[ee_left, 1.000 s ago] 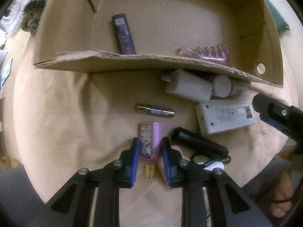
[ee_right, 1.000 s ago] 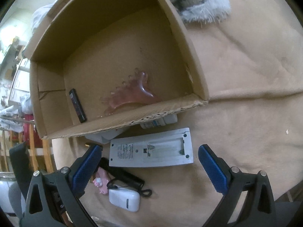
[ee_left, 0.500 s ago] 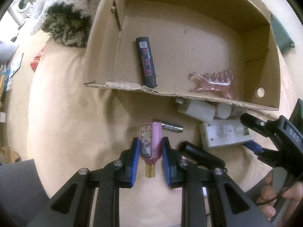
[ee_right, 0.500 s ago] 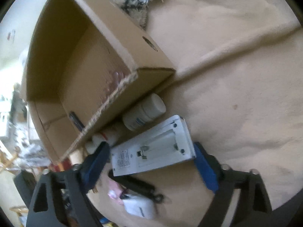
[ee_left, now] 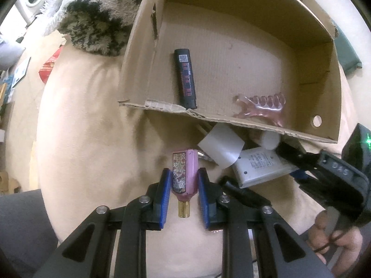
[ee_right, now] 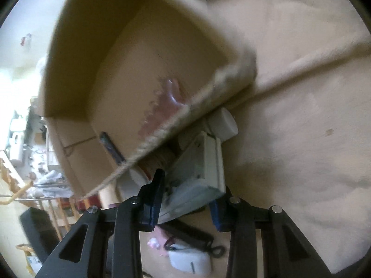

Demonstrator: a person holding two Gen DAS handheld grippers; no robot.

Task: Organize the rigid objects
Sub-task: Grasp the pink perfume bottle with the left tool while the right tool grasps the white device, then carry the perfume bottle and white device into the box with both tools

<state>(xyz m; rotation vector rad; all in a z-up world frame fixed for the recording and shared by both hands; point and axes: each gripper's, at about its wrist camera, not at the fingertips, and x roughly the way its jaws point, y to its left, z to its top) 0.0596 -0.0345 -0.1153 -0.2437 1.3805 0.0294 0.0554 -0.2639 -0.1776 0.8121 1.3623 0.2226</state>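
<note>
Beige blanket [ee_left: 88, 139], tongs [ee_left: 184, 180] gripping pink bottle [ee_left: 185, 173]

Beige blanket [ee_left: 92, 127] under everything. Shaggy dark-and-white rug [ee_left: 92, 18] far up-left of left claw. Green cushion [ee_left: 349, 55] far up-right.

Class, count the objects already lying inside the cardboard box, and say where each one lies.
2. A black lighter lies left of centre on the cardboard box floor; a pink hair claw clip lies near the front wall, right. The front wall may hide others.

A pink bottle [ee_left: 184, 172] with a gold cap is gripped upright-tilted, lifted. A white charger [ee_right: 201, 176] is tilted, gripped. A black lighter [ee_left: 185, 77] and pink hair clip [ee_left: 260, 108] lie in the cardboard box [ee_left: 231, 125].
</note>
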